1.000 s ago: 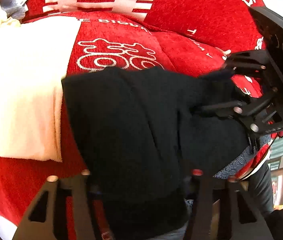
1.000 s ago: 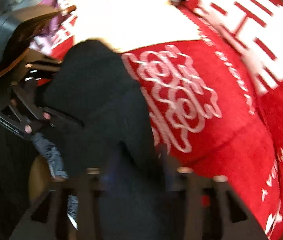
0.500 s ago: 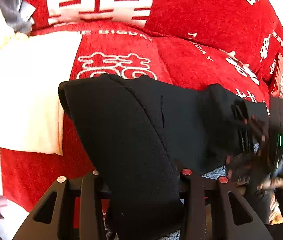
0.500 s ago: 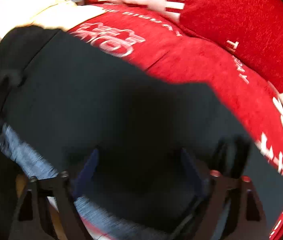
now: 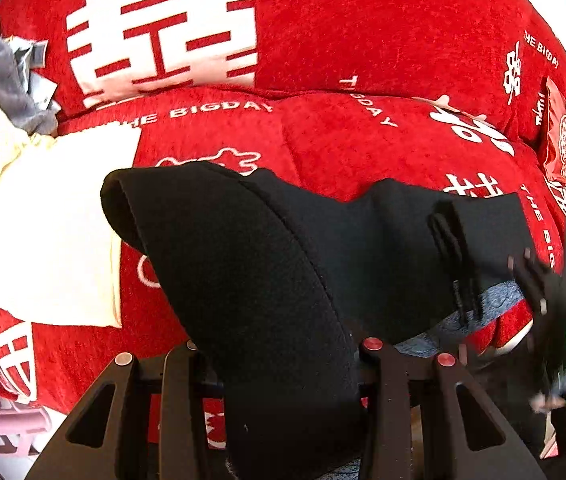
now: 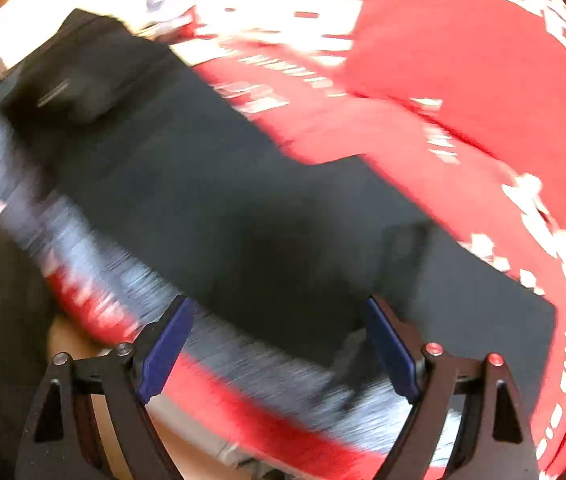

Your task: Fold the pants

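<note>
Black fleece pants (image 5: pixel 243 264) lie across a red plush sofa cover (image 5: pixel 363 40) printed with white characters. At far left, a cream towel (image 5: pixel 43 232) rests flat, its right edge touching the pants' rolled end. The left gripper (image 5: pixel 279 364) has its fingers pinched on a raised fold of the pants at the near edge. Bare red cover lies beyond the far edge of the garment. Drawcords (image 5: pixel 459 264) hang near the right end of the pants. The right gripper (image 6: pixel 279 344), motion-blurred, hovers over the garment's near edge, its blue-padded fingers (image 6: pixel 163 344) spread wide and holding nothing.
</note>
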Available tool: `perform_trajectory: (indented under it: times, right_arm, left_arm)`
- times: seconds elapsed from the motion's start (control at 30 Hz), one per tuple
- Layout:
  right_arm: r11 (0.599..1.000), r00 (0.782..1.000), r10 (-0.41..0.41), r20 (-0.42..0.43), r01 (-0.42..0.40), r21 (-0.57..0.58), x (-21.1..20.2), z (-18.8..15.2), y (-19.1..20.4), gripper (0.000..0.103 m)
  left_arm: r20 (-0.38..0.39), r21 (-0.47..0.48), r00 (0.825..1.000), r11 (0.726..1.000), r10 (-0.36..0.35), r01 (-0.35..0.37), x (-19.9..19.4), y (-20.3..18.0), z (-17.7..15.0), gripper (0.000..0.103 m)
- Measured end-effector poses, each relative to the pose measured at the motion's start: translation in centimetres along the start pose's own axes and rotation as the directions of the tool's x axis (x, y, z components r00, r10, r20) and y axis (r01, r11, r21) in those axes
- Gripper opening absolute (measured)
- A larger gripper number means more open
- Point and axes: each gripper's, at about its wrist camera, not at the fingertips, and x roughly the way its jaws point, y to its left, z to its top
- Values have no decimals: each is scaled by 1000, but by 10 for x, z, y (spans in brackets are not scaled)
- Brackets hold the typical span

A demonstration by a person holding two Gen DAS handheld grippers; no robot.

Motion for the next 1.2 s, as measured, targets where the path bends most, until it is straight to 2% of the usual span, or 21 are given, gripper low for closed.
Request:
perform_trajectory:
  times: [0.07, 0.13, 0.17, 0.2, 0.27, 0.3, 0.37, 0.4, 0.43, 0.5, 0.67, 0.77, 0.87, 1.03, 1.2]
  right_arm:
    - [989, 995, -97, -28, 100, 111, 13, 10, -28, 89]
    - [974, 993, -104, -63, 114, 197, 28, 12, -44, 89]
    - [970, 990, -85, -112, 108, 217, 42, 10, -47, 92]
    - [973, 986, -93, -140, 119, 196, 51, 8, -46, 100]
    - [980, 980, -173, -102, 182, 79, 53, 9, -35, 100]
    - [982, 980, -169, -101, 176, 70, 50, 9, -34, 100]
    - [987, 991, -104, -80, 113, 118, 37, 8, -46, 100]
    - [983, 993, -107, -56, 114, 145, 26, 5, -52, 100]
    - [975, 990, -136, -33, 140, 170, 14, 0, -64, 100]
    - [963, 984, -174, -31, 176, 202, 4, -10, -83, 100]
    - [901, 961, -245, -128, 274, 335, -5, -63, -152, 100]
    - [863, 962, -215, -165, 267, 428, -10, -100, -177, 100]
    - [839, 977, -160, -143, 211, 502, -13, -126, -191, 100]
    - [846, 983, -145, -116, 184, 500, -20, -134, -201, 100]
    - [843, 986, -141, -86, 165, 512, -29, -138, -214, 100]
  left_arm:
    - [1, 10, 1000, 1000, 10, -10, -2, -10, 3, 38]
    - [2, 27, 1000, 999, 19, -19, -4, -24, 7, 38]
    - [4, 37, 1000, 999, 22, -22, -5, -30, 9, 38]
    - [5, 48, 1000, 999, 24, -24, -7, -37, 11, 38]
    - [11, 74, 1000, 997, 26, -27, -10, -54, 16, 38]
    - [15, 89, 1000, 996, 26, -27, -12, -63, 18, 38]
    - [17, 109, 1000, 994, 26, -27, -14, -80, 21, 37]
    - [17, 123, 1000, 992, 24, -25, -14, -89, 22, 33]
    - [18, 135, 1000, 990, 23, -25, -14, -96, 23, 26]
    - [15, 164, 1000, 986, 7, -9, -14, -115, 25, 26]
    - [-8, 246, 1000, 969, 21, -19, 5, -170, 29, 26]
    - [-28, 298, 999, 954, 26, -17, 18, -205, 31, 26]
    - [-51, 340, 998, 940, 46, -26, 31, -235, 35, 25]
    - [-66, 375, 997, 927, 43, -15, 23, -277, 49, 24]
    - [-48, 385, 999, 922, -17, 34, 5, -314, 68, 24]
